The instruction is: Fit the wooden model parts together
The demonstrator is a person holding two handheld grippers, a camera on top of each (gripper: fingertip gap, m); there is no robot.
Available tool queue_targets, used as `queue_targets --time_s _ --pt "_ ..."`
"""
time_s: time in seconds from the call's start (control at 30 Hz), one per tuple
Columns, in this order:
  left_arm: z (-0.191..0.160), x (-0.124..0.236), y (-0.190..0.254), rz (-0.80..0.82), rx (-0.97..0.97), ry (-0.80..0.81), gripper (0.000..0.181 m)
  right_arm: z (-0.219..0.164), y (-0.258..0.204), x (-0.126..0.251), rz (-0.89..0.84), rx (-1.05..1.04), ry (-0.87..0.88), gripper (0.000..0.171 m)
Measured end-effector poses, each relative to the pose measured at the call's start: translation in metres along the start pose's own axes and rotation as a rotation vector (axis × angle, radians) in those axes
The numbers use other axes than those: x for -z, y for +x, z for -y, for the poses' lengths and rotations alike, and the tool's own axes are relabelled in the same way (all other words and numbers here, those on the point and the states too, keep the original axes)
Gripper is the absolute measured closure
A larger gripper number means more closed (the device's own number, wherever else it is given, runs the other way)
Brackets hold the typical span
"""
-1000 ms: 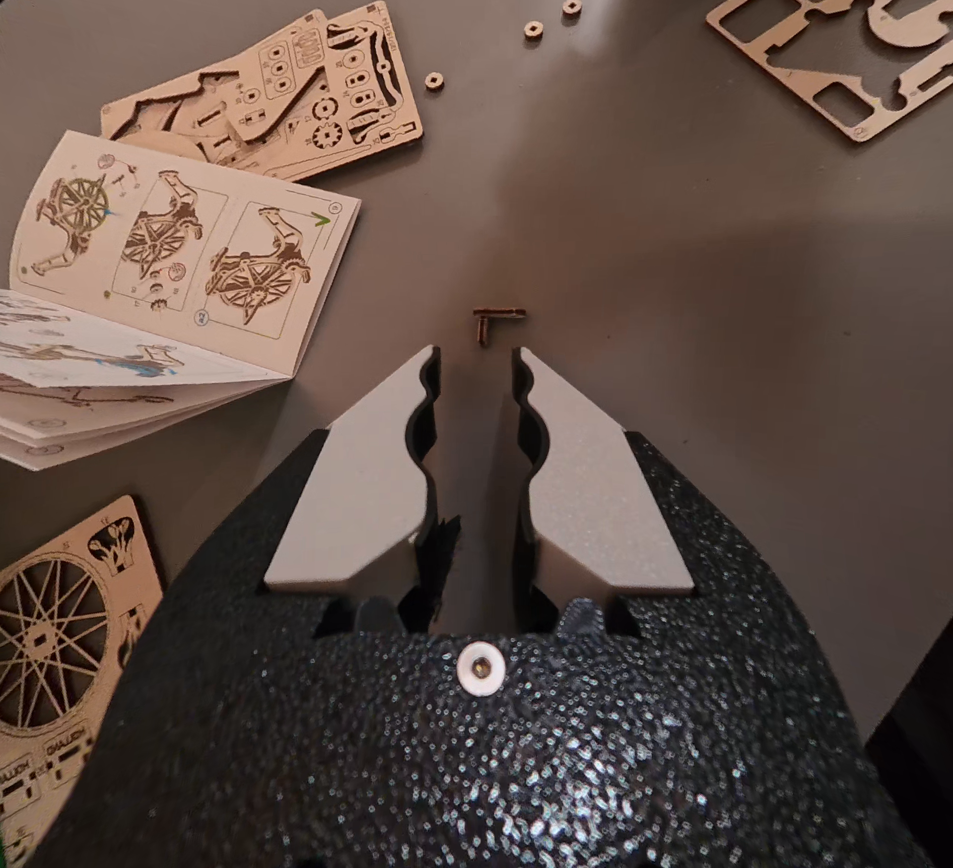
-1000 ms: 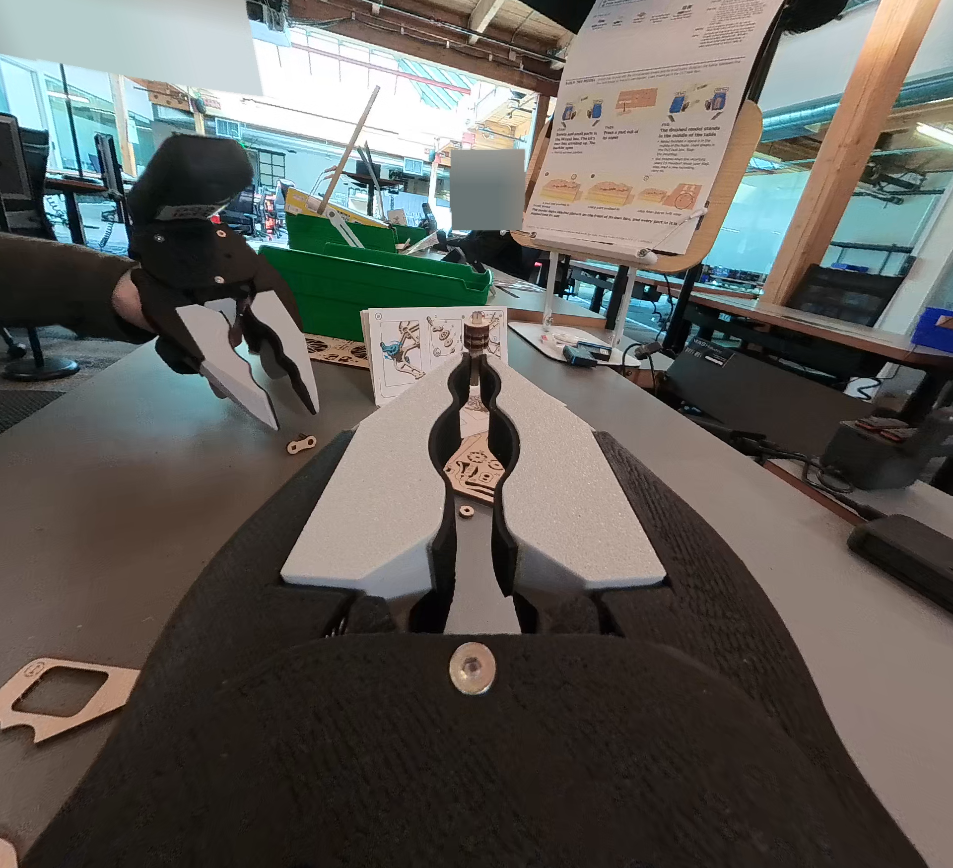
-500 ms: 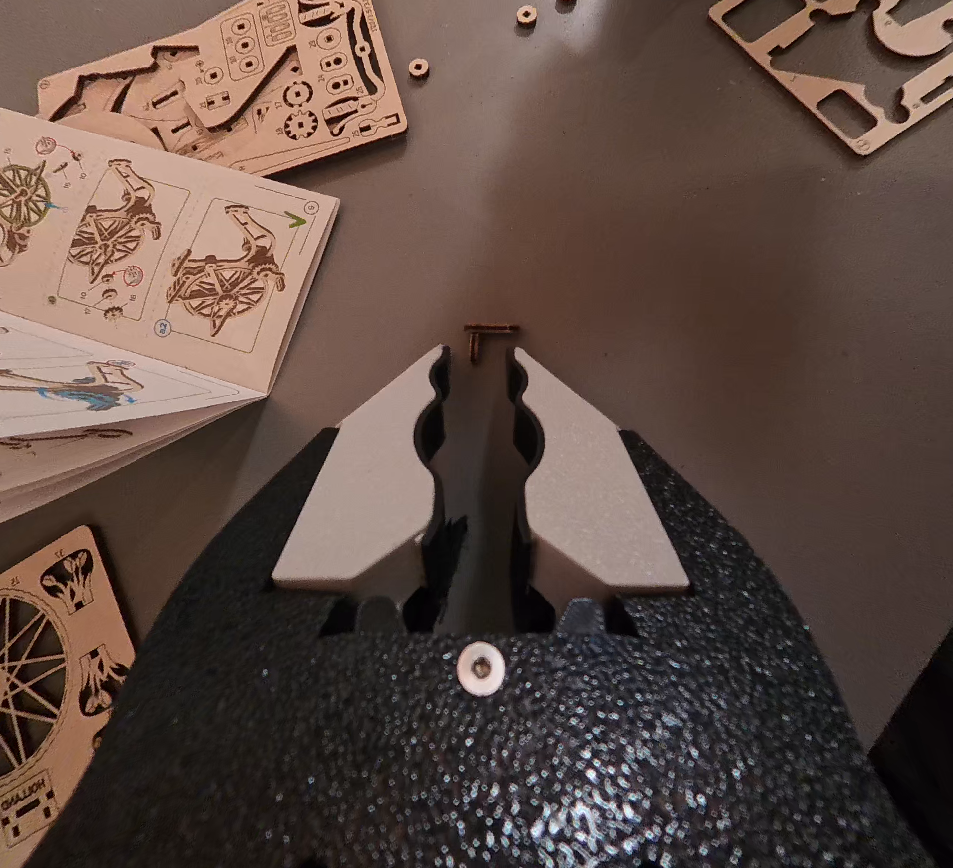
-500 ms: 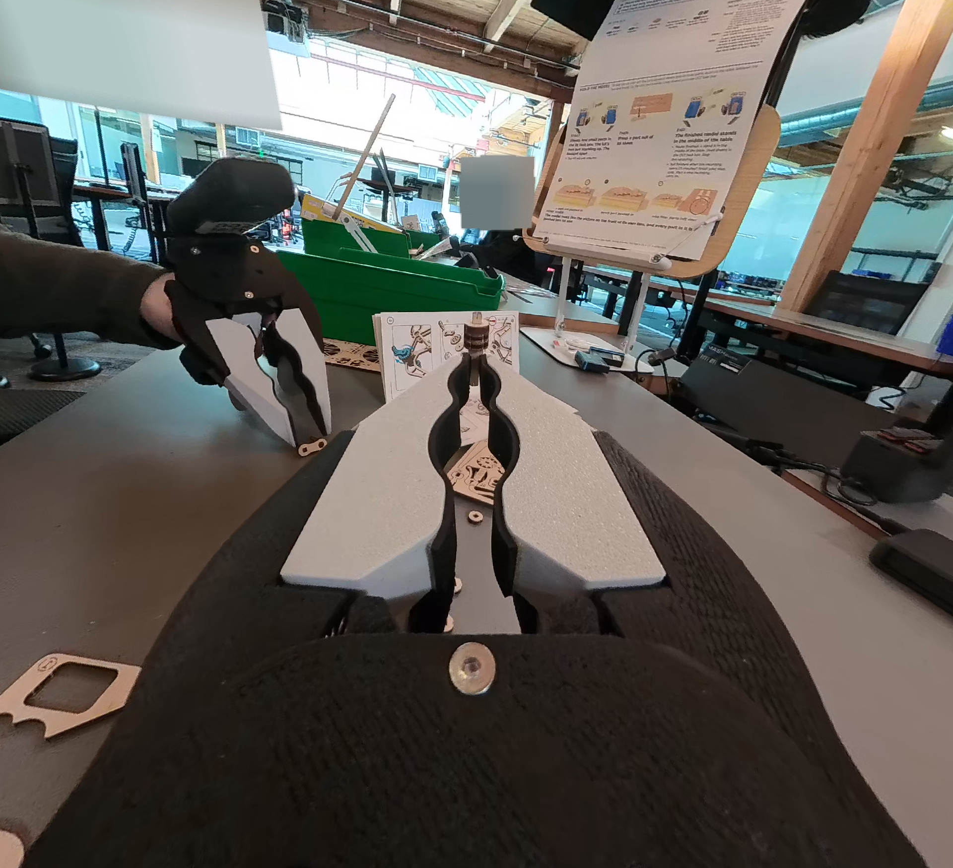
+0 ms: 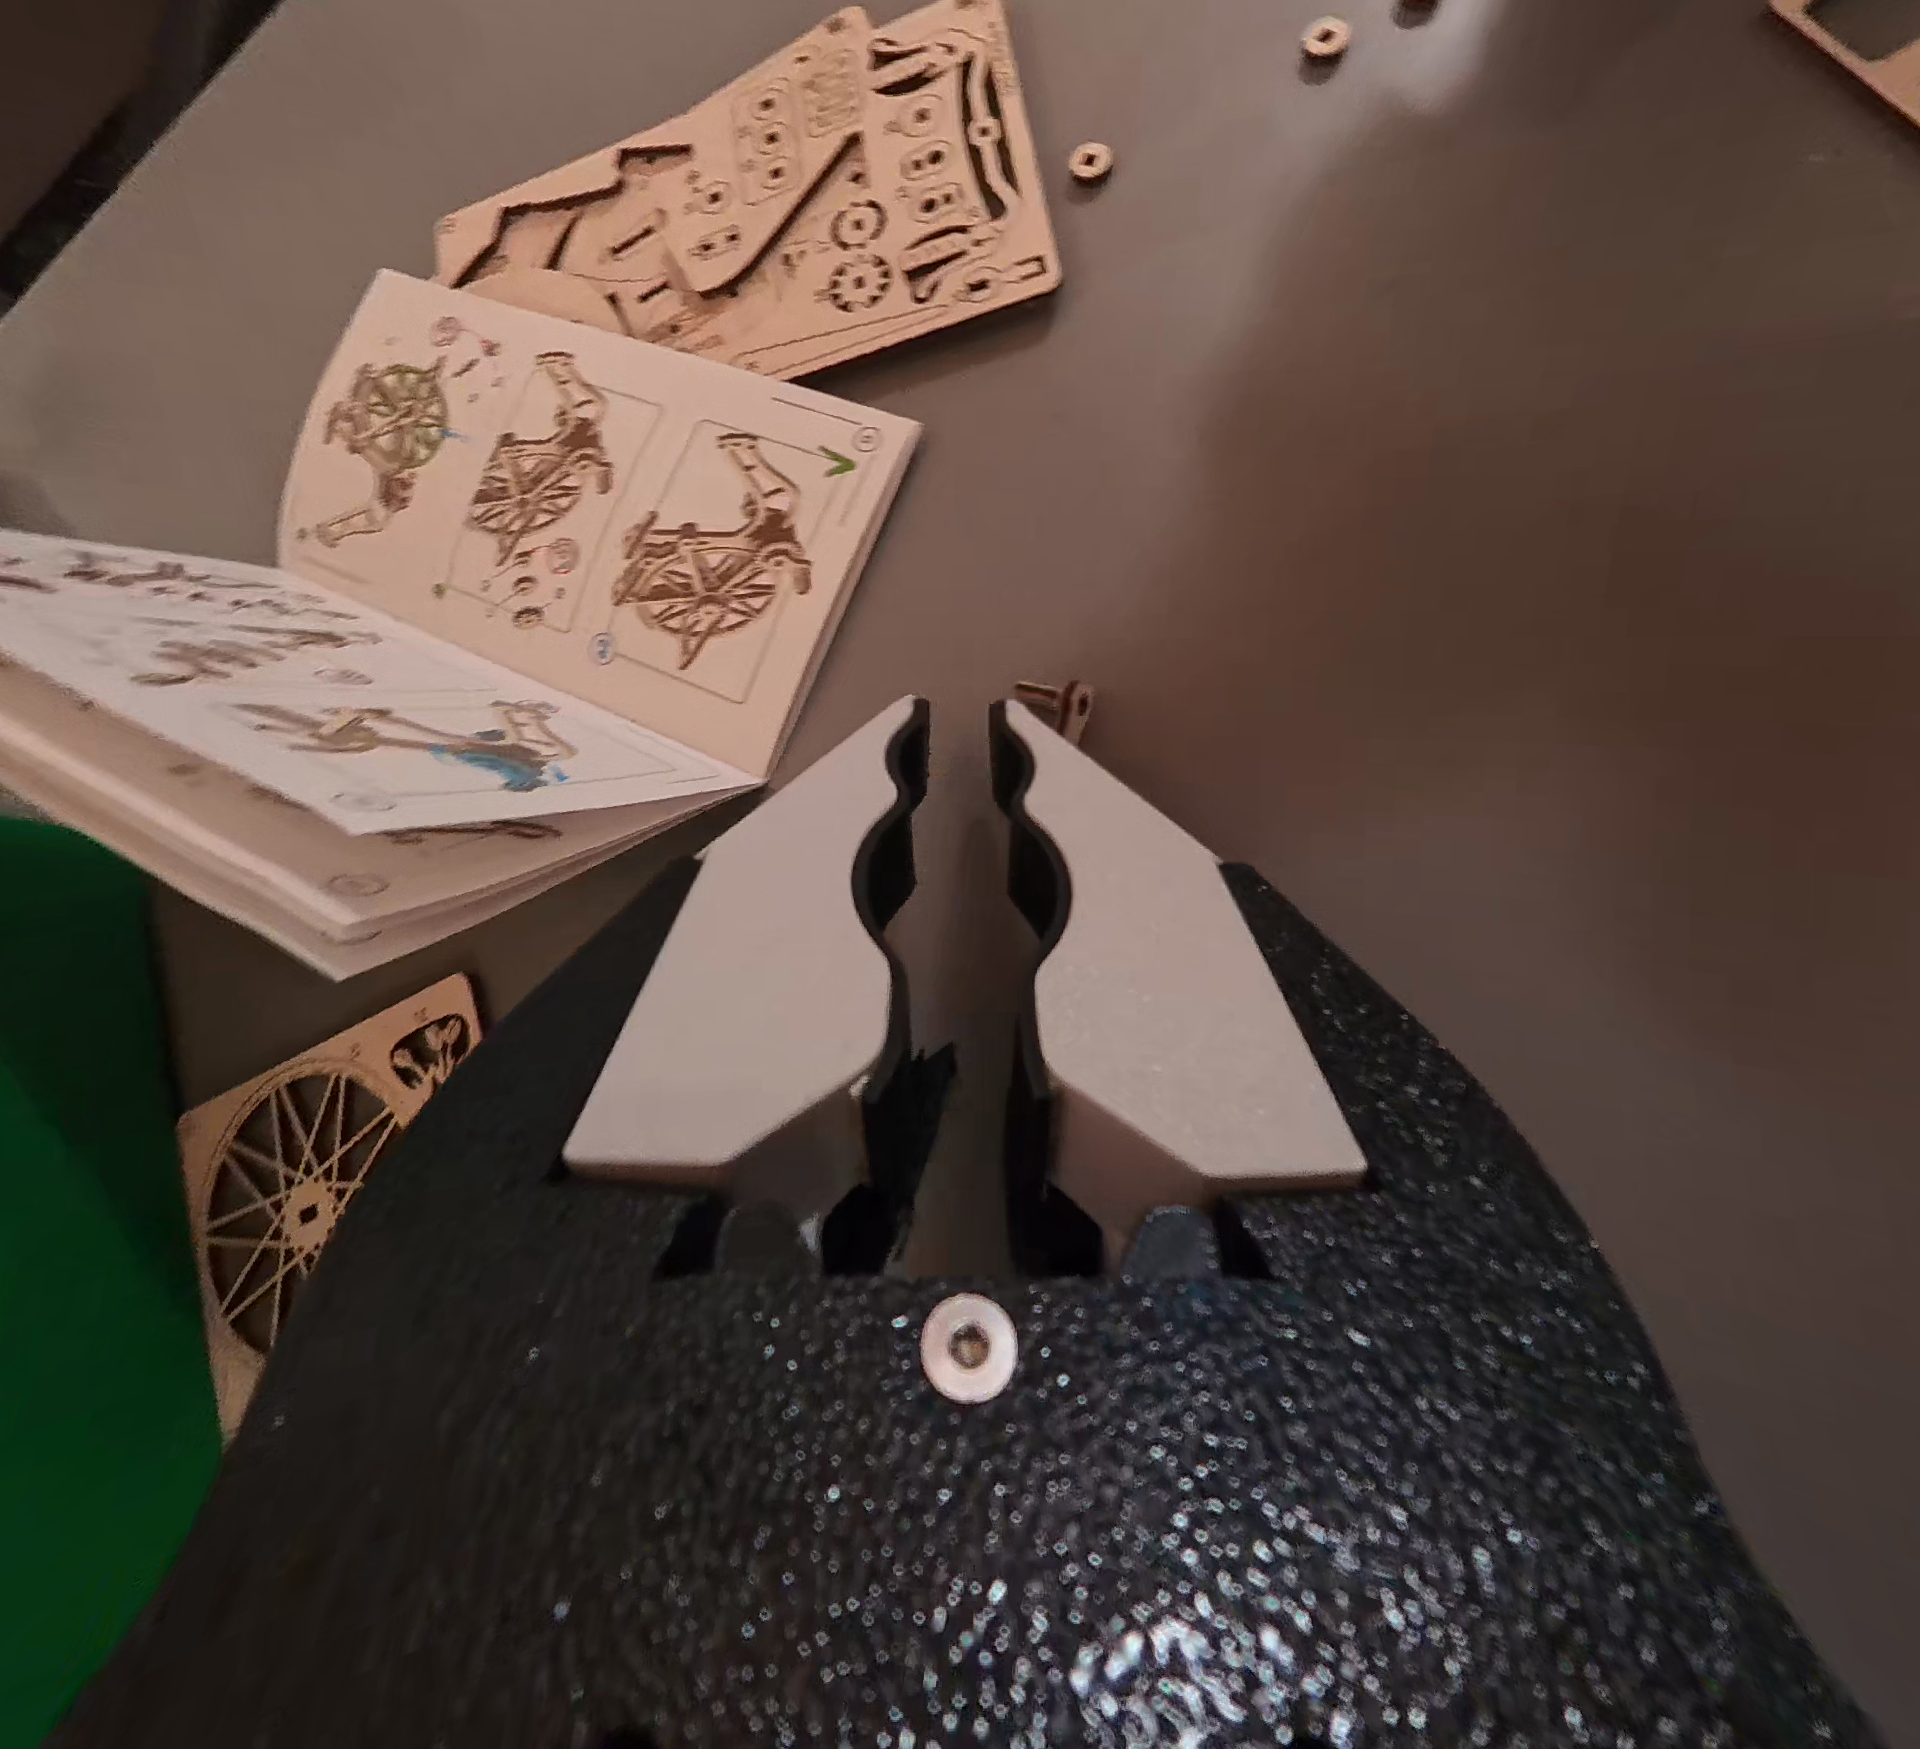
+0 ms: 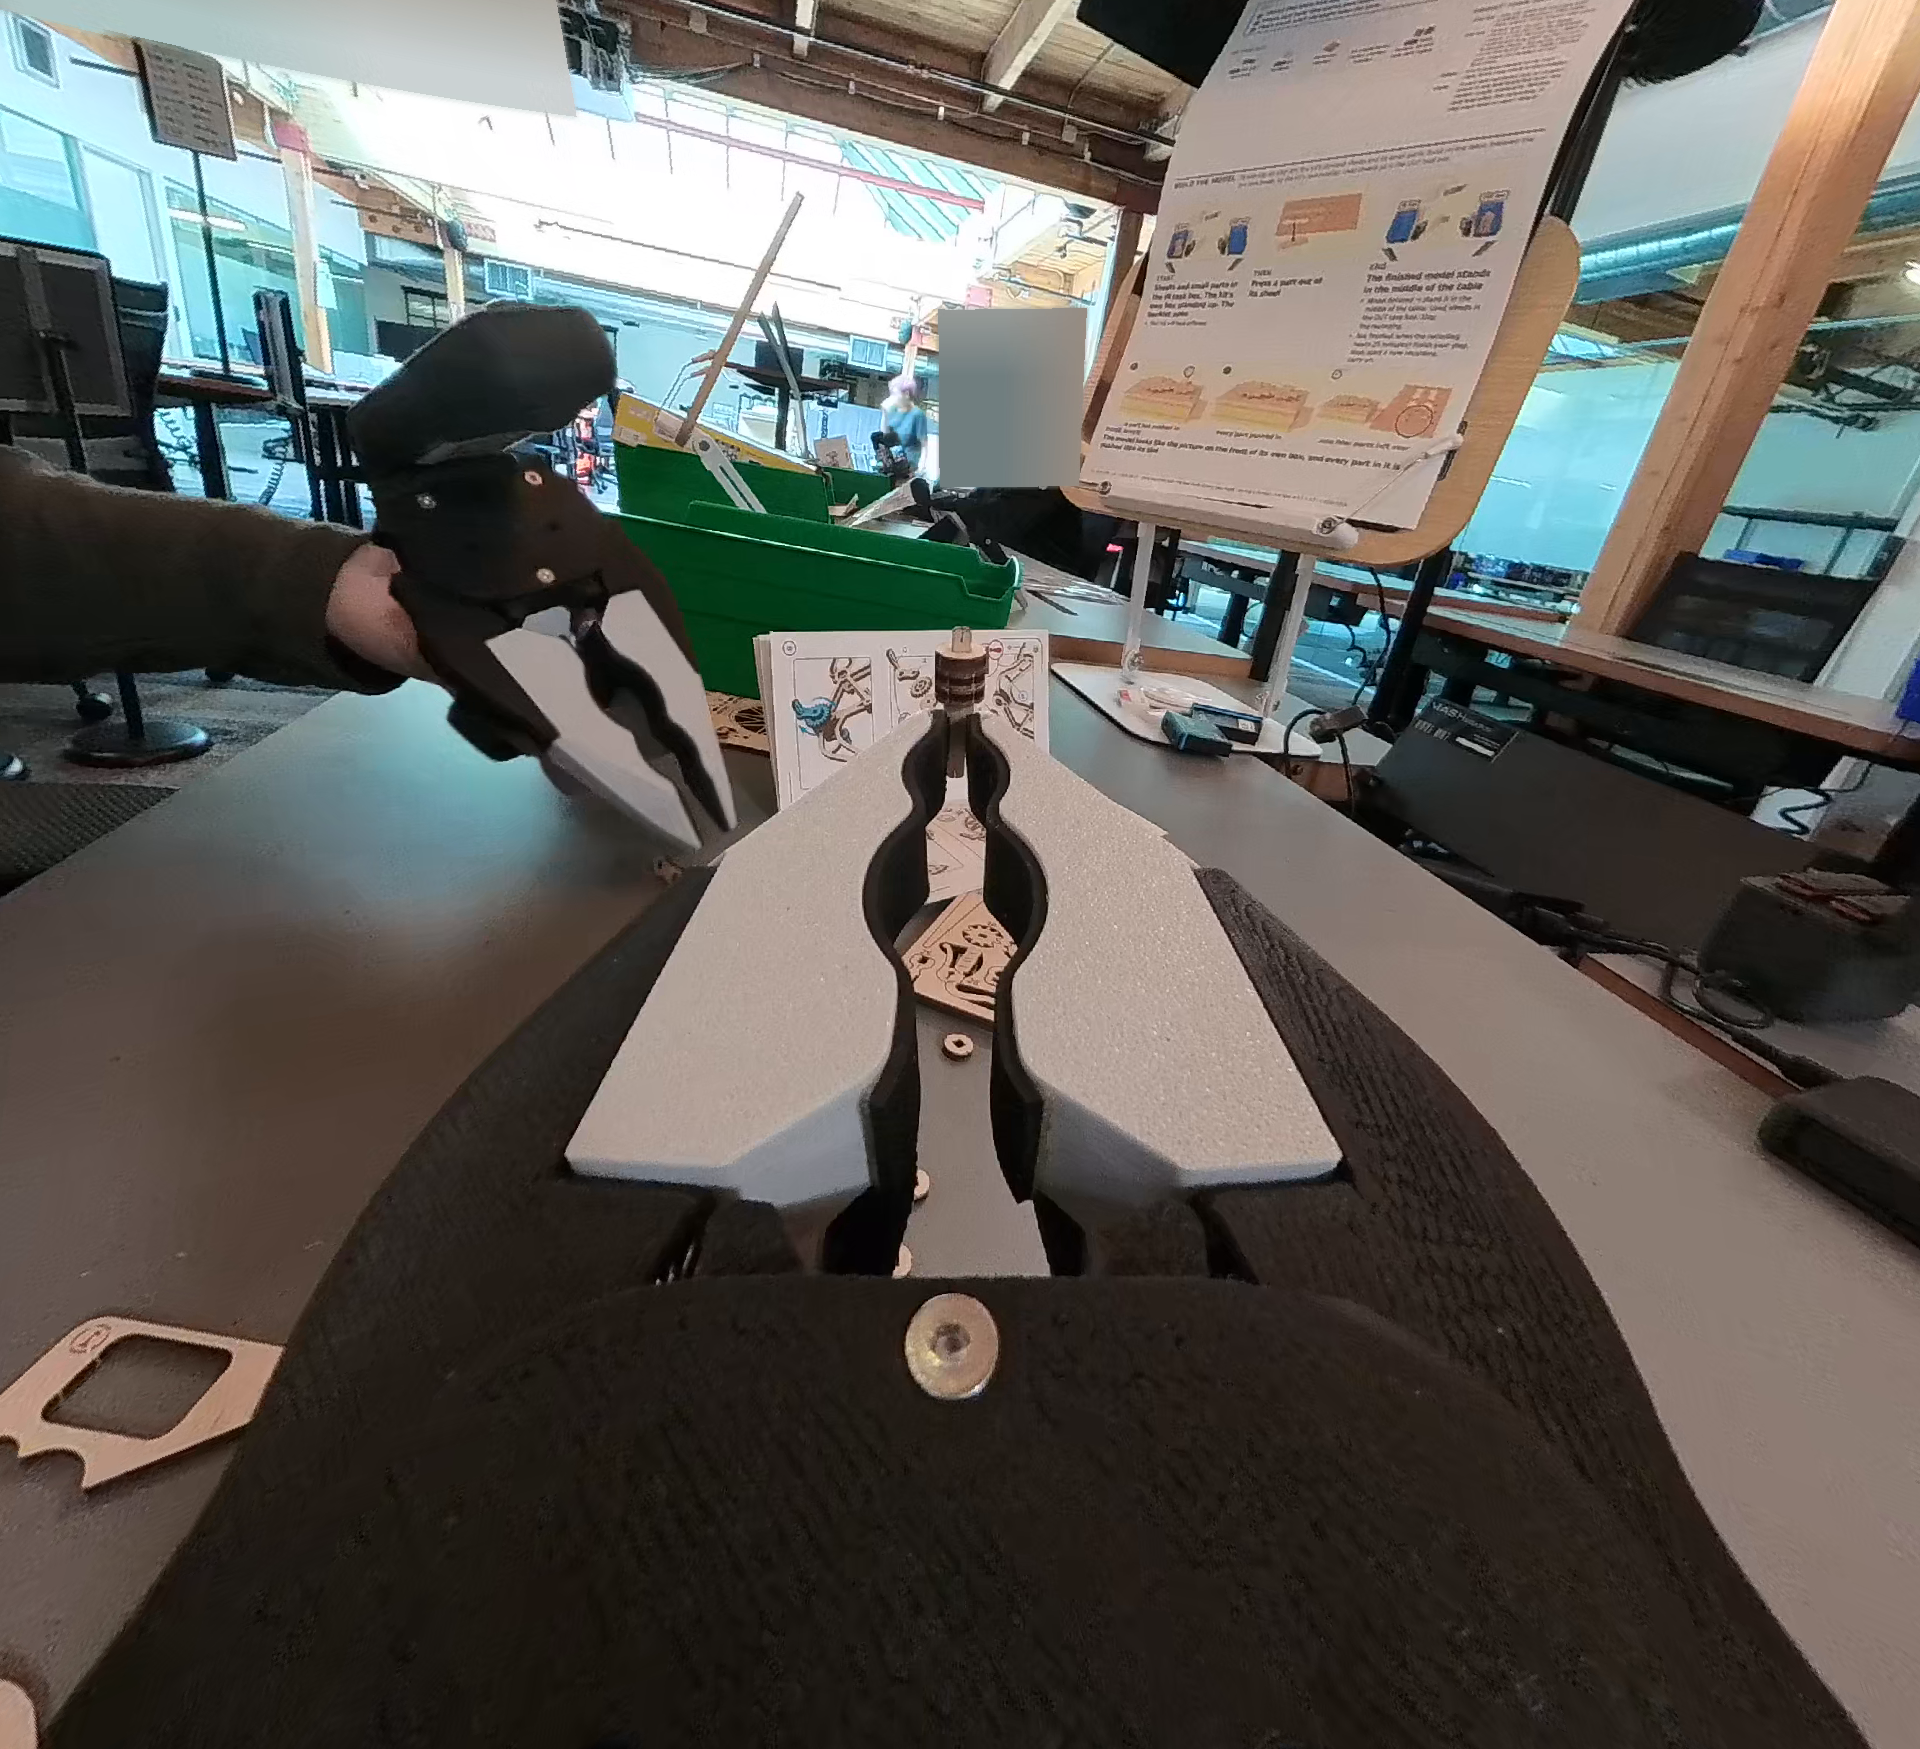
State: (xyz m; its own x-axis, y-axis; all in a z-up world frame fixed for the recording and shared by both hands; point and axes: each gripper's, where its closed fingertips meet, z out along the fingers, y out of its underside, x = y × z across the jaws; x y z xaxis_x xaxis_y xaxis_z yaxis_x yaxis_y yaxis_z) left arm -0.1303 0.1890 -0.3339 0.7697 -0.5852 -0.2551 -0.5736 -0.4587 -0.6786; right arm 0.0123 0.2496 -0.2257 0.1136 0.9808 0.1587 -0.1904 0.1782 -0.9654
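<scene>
the left claw (image 5: 958,712) hung tipped down over the grey desk (image 5: 1455,608), fingers parted with nothing between them. a tiny brown wooden link piece (image 5: 1058,693) lay on the desk right at the tip of its right-hand finger, partly hidden behind it, so contact couldn't be told. only the left wrist view showed the layout from above: an open instruction booklet (image 5: 582,536) just left of the claw, a stack of laser-cut part sheets (image 5: 831,193) behind the booklet, a spoked wheel sheet (image 5: 301,1180) at the lower left, three small wooden washers (image 5: 1091,164) scattered farther out, and a green blur (image 5: 83,1180) at the left edge.

the right wrist view was the one that showed the right claw (image 6: 958,743) pinched shut on a thin peg carrying a stack of dark and light discs (image 6: 958,676), held upright above the desk. it also caught the left claw (image 6: 675,816) from the side, a person's hand (image 6: 369,608) around its handle, tips low over the desk. green bins (image 6: 821,577) and a printed sheet on a clipboard stand (image 6: 1382,224) stood behind, and an emptied wooden frame (image 6: 125,1398) lay near the bottom left corner.
</scene>
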Motion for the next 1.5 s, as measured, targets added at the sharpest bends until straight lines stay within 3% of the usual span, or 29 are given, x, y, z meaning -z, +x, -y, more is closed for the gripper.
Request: queue_targets --time_s 0.27,0.57,1.03,1.5 --pt "0.004 0.013 0.010 -0.090 0.134 0.073 0.162 0.000 -0.001 0.000 0.007 0.002 -0.002 0.170" --pt "-0.005 0.006 0.023 -0.145 0.075 0.024 0.159 -0.001 -0.002 -0.001 0.010 0.005 -0.005 0.170" --pt "-0.013 0.000 0.021 -0.120 0.014 -0.012 0.180 -0.001 -0.003 -0.001 0.017 0.005 -0.005 0.170" --pt "0.015 0.006 0.025 -0.013 -0.309 0.099 0.180 -0.001 -0.003 -0.001 0.021 0.007 -0.007 0.170"
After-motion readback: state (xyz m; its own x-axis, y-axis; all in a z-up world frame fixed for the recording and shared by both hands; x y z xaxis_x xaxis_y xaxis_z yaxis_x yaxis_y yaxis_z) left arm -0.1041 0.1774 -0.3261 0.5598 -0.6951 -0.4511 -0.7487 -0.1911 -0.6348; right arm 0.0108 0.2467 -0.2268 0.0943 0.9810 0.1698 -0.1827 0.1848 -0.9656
